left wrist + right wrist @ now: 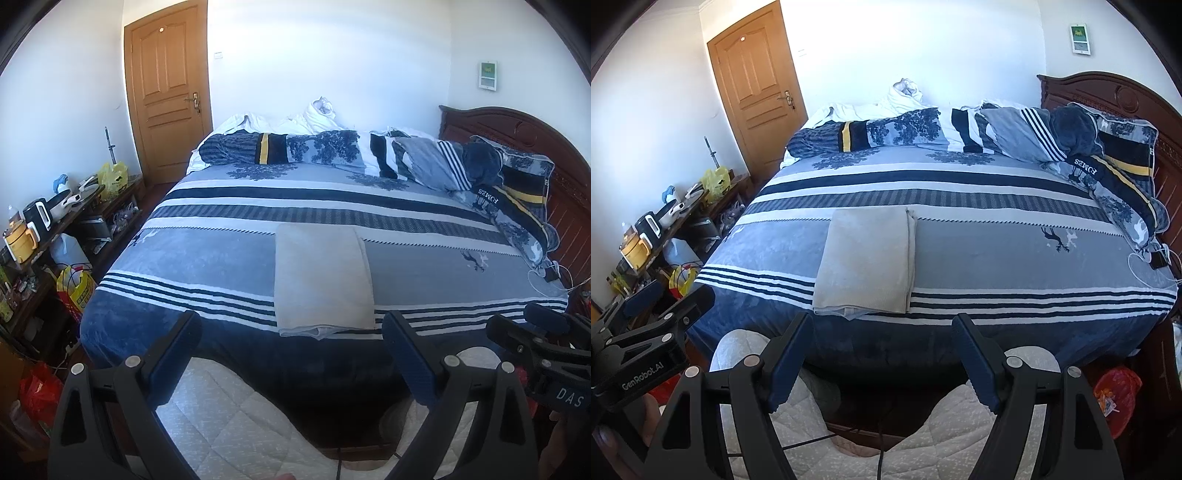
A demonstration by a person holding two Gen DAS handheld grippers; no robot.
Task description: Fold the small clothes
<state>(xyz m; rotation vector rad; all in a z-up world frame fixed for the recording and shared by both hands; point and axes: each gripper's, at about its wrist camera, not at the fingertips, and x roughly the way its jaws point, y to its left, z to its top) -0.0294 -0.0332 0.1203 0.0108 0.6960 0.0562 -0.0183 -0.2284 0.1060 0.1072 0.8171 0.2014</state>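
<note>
Here, on a blue, grey and white striped bedspread [207, 236], a folded pale grey garment [321, 277], lying flat near the foot edge of the bed, long side running toward the pillows. In the left wrist view, at about 12 o'clock from the left gripper [291, 354], just beyond its tips and apart from them. In the right wrist view, the same garment [866, 260] at about 11 o'clock from the right gripper [882, 356], again clear of the pads.

Both pairs of jaws spread wide, nothing between them, nothing touched; below them only the dark blue bed edge and pale quilted fabric [229, 417].

Right gripper body partly visible at 3 o'clock in the left view, left gripper body at 9 o'clock in the right view, side by side and held apart.

Elsewhere: rolled patterned bedding [280, 147] along the far side at 12 o'clock, a wooden headboard [517, 129] at 2 o'clock with a dark pillow [524, 184] leaning on it, a wooden door [168, 92] shut at 11 o'clock, a cluttered low shelf [55, 229] with a yellow bag [112, 179] at 9 o'clock, a small wall panel [487, 74] at 1 o'clock, white cables [543, 273] on the bedspread near the headboard.
</note>
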